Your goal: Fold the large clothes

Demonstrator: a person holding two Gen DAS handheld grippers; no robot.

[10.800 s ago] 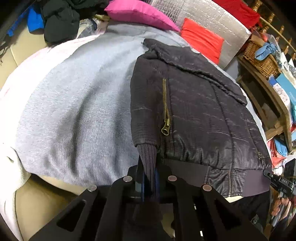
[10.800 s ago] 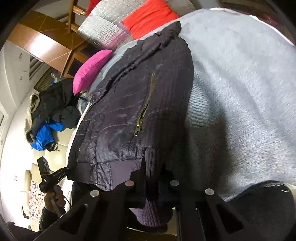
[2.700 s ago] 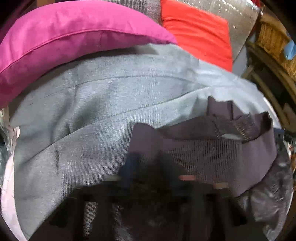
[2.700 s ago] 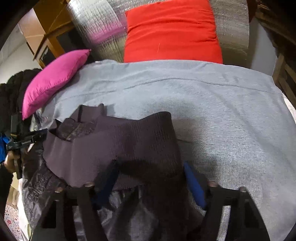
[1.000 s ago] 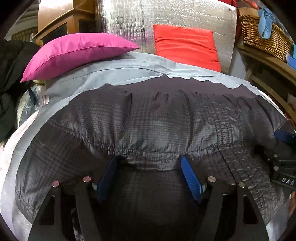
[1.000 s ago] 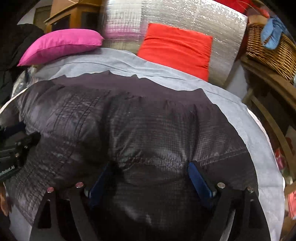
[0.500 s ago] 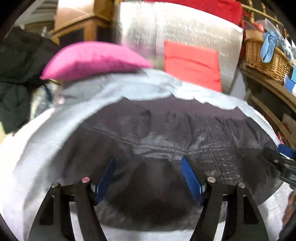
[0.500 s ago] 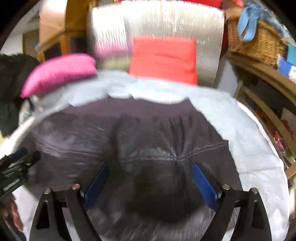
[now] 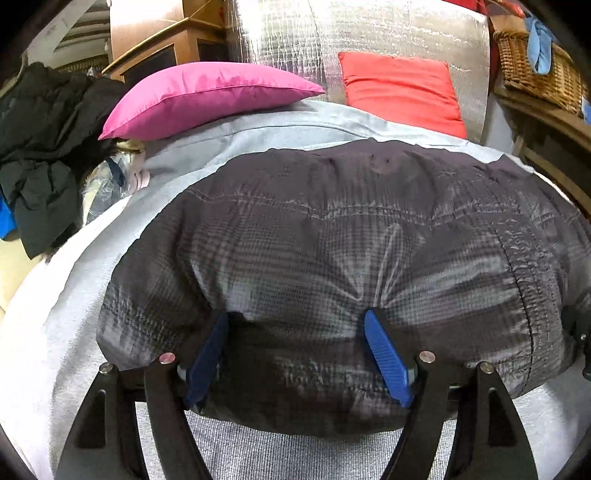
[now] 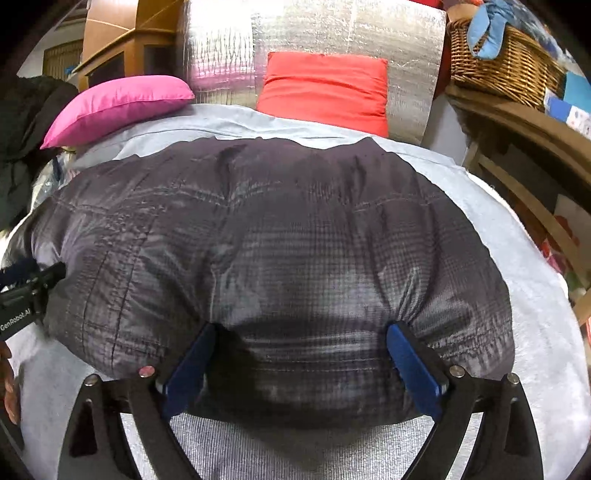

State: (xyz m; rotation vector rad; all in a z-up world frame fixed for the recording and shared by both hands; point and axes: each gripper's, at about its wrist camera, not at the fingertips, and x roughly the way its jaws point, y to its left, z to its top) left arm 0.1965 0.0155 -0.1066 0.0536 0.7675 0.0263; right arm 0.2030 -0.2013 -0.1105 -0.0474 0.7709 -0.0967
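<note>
A dark quilted jacket (image 9: 351, 258) lies folded into a puffy bundle on the grey cloth-covered surface (image 9: 66, 314). It fills the middle of the right wrist view too (image 10: 277, 258). My left gripper (image 9: 295, 358) is open, its blue pads (image 9: 388, 358) on either side of the bundle's near edge. My right gripper (image 10: 299, 362) is open the same way, blue pads (image 10: 413, 365) wide apart at the near edge. The left gripper shows at the left edge of the right wrist view (image 10: 26, 295).
A pink cushion (image 9: 207, 96) and a red cushion (image 9: 399, 88) lean against a silver foil panel (image 9: 369, 33) at the back. A heap of dark clothes (image 9: 44, 147) lies at the left. A wicker basket (image 10: 506, 66) stands on wooden shelving at the right.
The lower half of the jacket was carried up and folded over. Both grippers opened and drew back a little toward the near edge, and the bundle has settled.
</note>
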